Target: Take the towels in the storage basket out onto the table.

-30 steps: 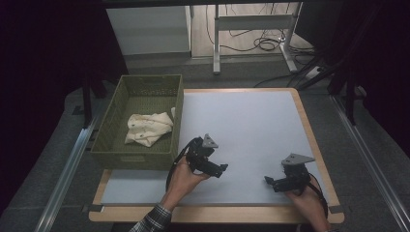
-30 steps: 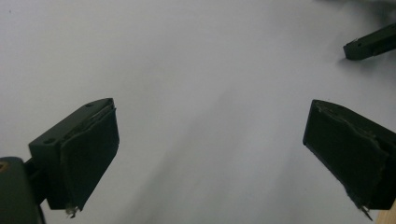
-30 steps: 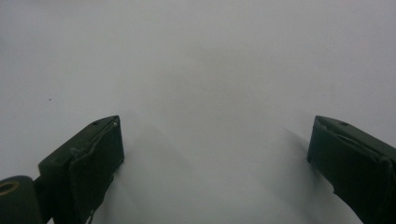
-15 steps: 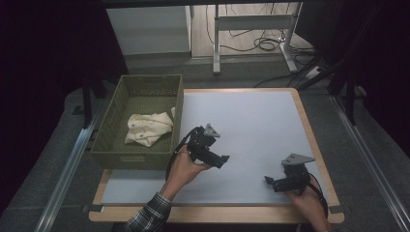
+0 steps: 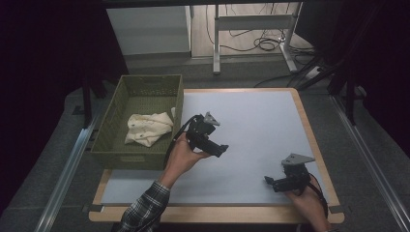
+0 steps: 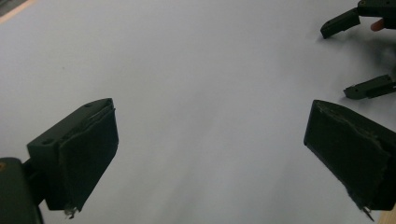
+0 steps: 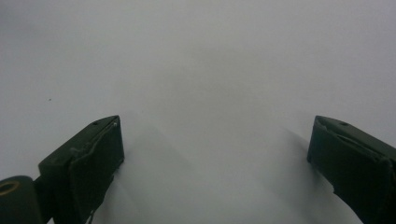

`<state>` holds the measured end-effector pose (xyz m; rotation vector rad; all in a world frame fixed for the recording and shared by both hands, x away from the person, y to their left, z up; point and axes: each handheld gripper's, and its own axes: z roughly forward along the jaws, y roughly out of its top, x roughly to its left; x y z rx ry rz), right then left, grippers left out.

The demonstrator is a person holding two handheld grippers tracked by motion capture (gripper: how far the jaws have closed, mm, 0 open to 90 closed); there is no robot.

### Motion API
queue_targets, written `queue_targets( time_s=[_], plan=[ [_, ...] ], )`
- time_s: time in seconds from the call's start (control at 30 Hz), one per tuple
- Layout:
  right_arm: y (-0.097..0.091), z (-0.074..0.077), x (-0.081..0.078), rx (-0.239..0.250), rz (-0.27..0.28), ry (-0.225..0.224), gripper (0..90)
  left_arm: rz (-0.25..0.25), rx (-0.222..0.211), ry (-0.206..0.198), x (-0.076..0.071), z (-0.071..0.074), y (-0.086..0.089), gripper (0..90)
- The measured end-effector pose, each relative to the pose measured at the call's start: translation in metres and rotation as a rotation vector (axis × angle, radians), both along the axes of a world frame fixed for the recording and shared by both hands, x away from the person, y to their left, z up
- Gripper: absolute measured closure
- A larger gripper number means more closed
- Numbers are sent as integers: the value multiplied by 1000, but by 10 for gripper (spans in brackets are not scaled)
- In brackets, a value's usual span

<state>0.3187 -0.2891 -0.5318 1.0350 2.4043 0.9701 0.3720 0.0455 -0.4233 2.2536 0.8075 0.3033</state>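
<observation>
Both tools stand apart, empty: the left tool (image 5: 220, 147) should swing left over the basket (image 5: 109, 145), then descend onto the cloth (image 5: 147, 128); right tool (image 5: 270, 182) rests on the surface (image 5: 261, 121).

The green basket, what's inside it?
Inside the green basket lies a crumpled cream cloth, towards its near end. The rest of the floor looks bare. Anything under the cloth is covered, and the near wall hides the strip of floor just behind it.
</observation>
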Motion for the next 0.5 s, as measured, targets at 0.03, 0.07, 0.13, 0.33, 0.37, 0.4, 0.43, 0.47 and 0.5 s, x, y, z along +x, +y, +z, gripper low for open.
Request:
queue_targets(
  time_s=[0.03, 0.07, 0.13, 0.33, 0.37, 0.4, 0.43, 0.47, 0.5],
  plan=[
    [0, 0, 0, 0, 0, 0, 38, 5, -2, 2, 2, 3, 1, 32],
    [0, 0, 0, 2, -1, -1, 38, 6, -2, 2, 4, 4, 2, 32],
    [0, 0, 0, 2, 0, -1, 38, 12, 0, -2, 6, 7, 4, 31],
    [0, 0, 0, 2, -1, -2, 38, 27, 24, -5, 15, 14, 12, 30],
    [0, 0, 0, 2, -1, -1, 38, 30, 34, -7, 17, 15, 14, 30],
    [0, 0, 0, 2, -1, -1, 38, 33, 45, -10, 19, 16, 15, 29],
    [0, 0, 0, 2, -1, -1, 38, 38, 54, -14, 20, 16, 17, 29],
    [0, 0, 0, 2, -1, -2, 38, 42, 59, -17, 22, 17, 18, 29],
    [0, 0, 0, 2, -1, -1, 38, 46, 62, -17, 23, 18, 20, 29]
  ],
)
